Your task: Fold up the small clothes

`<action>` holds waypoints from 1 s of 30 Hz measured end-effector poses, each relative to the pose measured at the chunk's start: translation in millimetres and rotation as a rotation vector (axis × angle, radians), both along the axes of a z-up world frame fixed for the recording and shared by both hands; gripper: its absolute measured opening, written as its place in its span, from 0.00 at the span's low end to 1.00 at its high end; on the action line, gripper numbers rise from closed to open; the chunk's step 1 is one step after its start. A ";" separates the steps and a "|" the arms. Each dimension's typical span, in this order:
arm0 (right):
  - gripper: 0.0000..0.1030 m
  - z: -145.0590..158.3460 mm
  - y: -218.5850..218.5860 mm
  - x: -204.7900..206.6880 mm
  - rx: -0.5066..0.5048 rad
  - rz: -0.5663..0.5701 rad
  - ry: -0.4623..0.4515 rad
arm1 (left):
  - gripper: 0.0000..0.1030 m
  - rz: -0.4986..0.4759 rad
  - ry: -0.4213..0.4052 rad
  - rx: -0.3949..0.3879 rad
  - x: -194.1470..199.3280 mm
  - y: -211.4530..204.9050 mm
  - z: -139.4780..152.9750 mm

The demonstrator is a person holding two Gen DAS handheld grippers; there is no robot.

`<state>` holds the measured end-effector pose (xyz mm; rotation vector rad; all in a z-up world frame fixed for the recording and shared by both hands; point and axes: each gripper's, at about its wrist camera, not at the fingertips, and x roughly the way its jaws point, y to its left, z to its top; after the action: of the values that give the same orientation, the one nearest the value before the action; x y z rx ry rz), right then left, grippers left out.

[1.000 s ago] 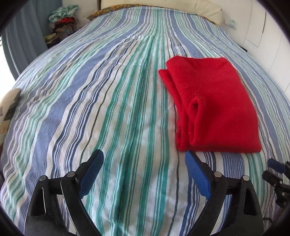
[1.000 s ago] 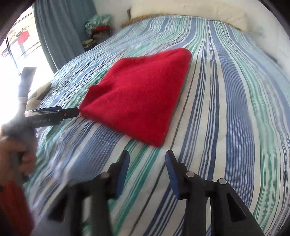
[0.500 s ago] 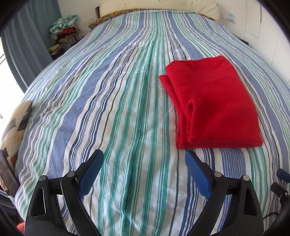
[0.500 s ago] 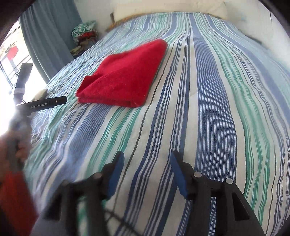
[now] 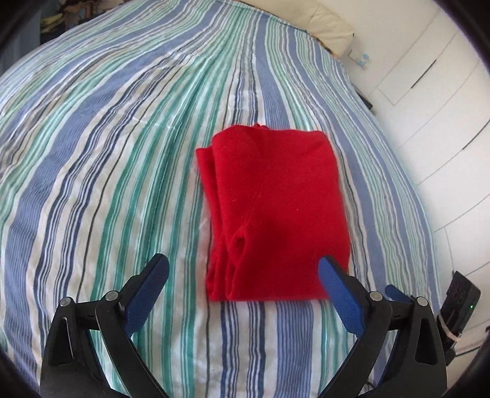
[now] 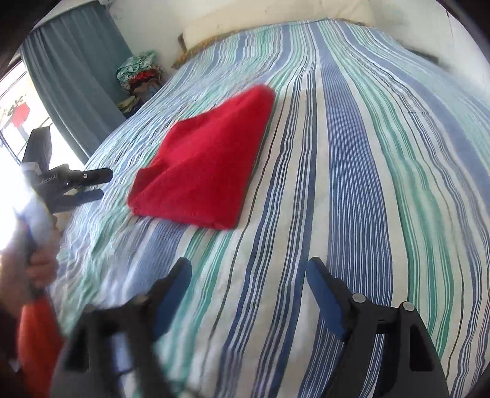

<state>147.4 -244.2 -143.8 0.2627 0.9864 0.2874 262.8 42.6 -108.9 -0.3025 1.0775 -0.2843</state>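
Red garment (image 5: 275,211) folded into a thick rectangle, lying flat on striped bedspread (image 5: 101,171). Several stacked layers showing along its left edge, one rolled fold bulging near the lower left corner. Fleecy texture, no print visible. In right wrist view same garment (image 6: 205,171) reads as a wedge, blurred, left of centre on the bedspread (image 6: 367,159).

Left of garment: bare striped cover only. Left gripper (image 5: 243,283) hovering just short of garment's near edge, jaws spread wide, having just been opening a little further, nothing between the pads; right blue pad overlaps the garment's near right corner in the picture, contact not clear. Nothing lying on top of the garment, nothing blocking it.

Right of garment: white wardrobe doors (image 5: 428,101), pillow (image 5: 324,27) at the head of the bed beyond it. Right gripper (image 6: 248,290) over bare bedspread, well to the right of the garment, jaws apart and just been opening, holding nothing.

Only in right wrist view: left gripper from the side, left of the garment, with the person's hand (image 6: 39,266) on its handle; grey-blue curtain (image 6: 76,76), bright window, pile of clothes (image 6: 141,76) beyond the garment's far left. Only in left wrist view: fold layers, wardrobe, tip of right gripper at the lower right.
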 end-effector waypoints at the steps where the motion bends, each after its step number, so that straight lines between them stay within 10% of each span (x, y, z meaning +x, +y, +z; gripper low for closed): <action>1: 0.77 5.1 -2.3 12.1 0.016 -0.011 -0.012 | 0.96 -0.011 0.003 0.007 8.3 -4.3 -3.8; 13: 0.73 -51.0 21.2 146.5 0.370 -0.057 0.117 | 0.92 0.002 0.065 0.140 42.5 -27.5 -69.4; 16: 0.44 -66.5 43.1 150.1 0.326 -0.023 0.120 | 0.24 -0.051 0.091 0.046 45.0 -33.3 -71.7; 18: 0.34 -66.1 46.8 152.8 0.311 -0.037 0.135 | 0.21 -0.034 0.095 0.051 47.4 -37.0 -61.8; 30: 0.29 90.3 65.0 176.5 0.171 0.049 -0.126 | 0.19 -0.072 -0.134 -0.004 55.2 -28.6 78.7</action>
<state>323.9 -179.2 -53.5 0.3718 0.8456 0.4294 318.0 14.0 -30.2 -0.2452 0.9563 -0.3662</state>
